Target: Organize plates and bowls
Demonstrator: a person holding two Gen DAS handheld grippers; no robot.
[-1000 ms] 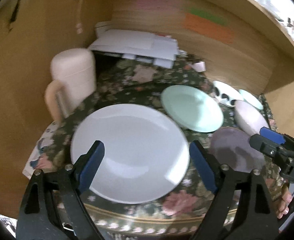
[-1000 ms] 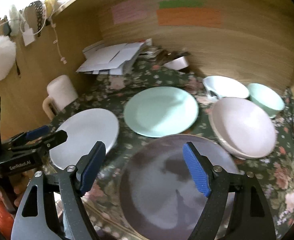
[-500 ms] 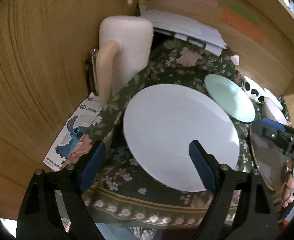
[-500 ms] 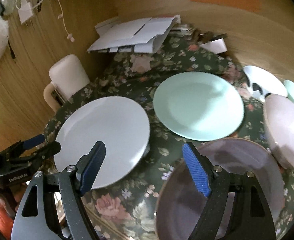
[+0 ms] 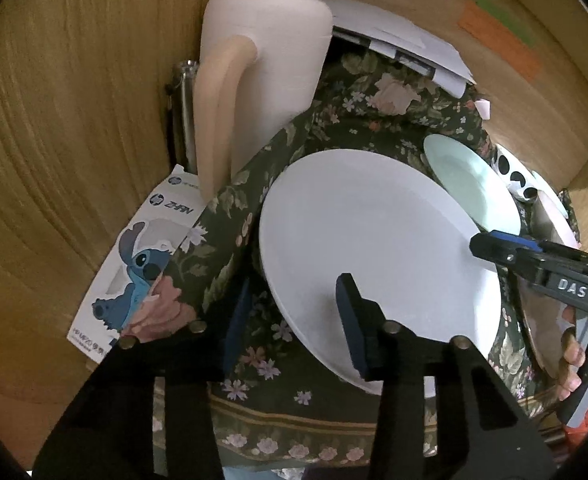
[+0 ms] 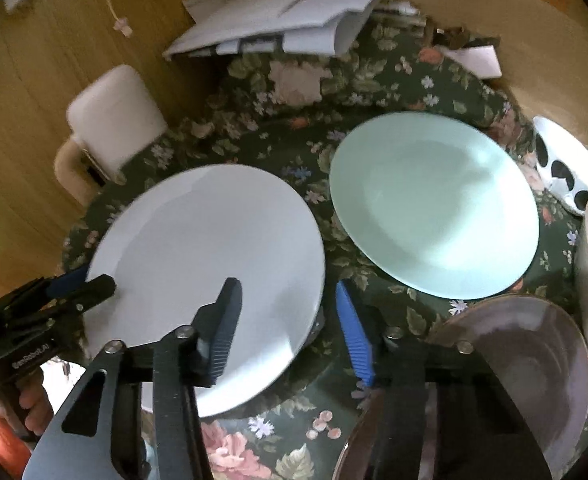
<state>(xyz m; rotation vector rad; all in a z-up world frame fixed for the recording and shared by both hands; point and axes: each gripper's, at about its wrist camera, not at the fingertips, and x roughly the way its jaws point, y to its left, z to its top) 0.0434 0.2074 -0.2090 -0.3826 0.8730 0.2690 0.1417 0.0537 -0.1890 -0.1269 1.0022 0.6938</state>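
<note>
1. A round table (image 6: 378, 92) wears a dark flowery cloth.
2. The white plate (image 6: 198, 248) lies near the table's front left edge; the green plate (image 6: 434, 204) lies behind it, nearer the middle.
3. The left gripper (image 5: 290, 320) has just been closing over the white plate's left rim; whether it pinches, I cannot tell.
4. The right gripper (image 6: 290, 328) has been closing over its right rim, not touching.

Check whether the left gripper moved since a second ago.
Yes: left gripper shifted to the white plate's rim beside the mug; its jaws have just been closing about that rim.
</note>
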